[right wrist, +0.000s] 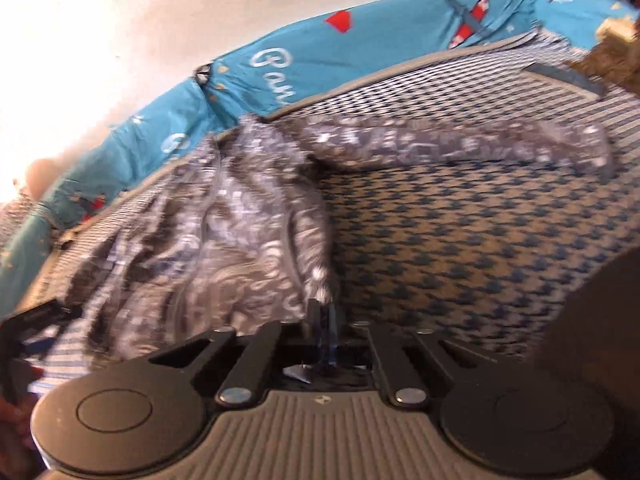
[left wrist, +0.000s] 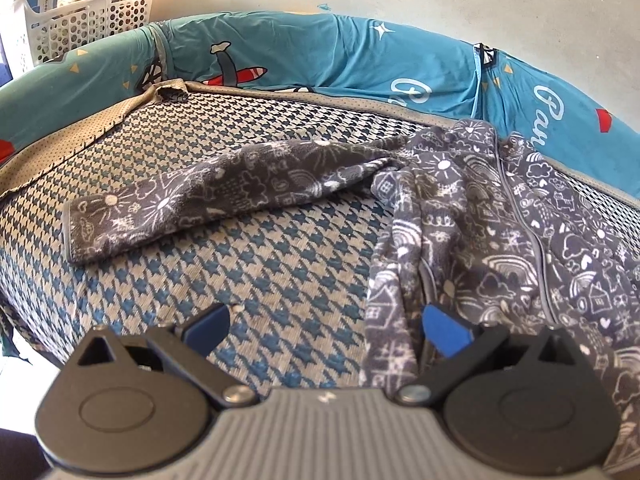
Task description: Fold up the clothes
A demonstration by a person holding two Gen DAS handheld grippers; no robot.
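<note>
1. Grey fleece zip-up garment with white doodle print (left wrist: 500, 216) lies on the blue-and-beige houndstooth bed mat (left wrist: 256, 264), one sleeve stretched out flat.
2. Left tongs (left wrist: 326, 326) gape released, their right finger touching its hem.
3. Right tongs (right wrist: 324, 320) are clenched on its edge.

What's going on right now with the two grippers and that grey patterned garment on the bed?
Left gripper open, empty, at garment edge. Right gripper shut on garment hem. One sleeve stretched across houndstooth mat. Nothing in the way.
</note>
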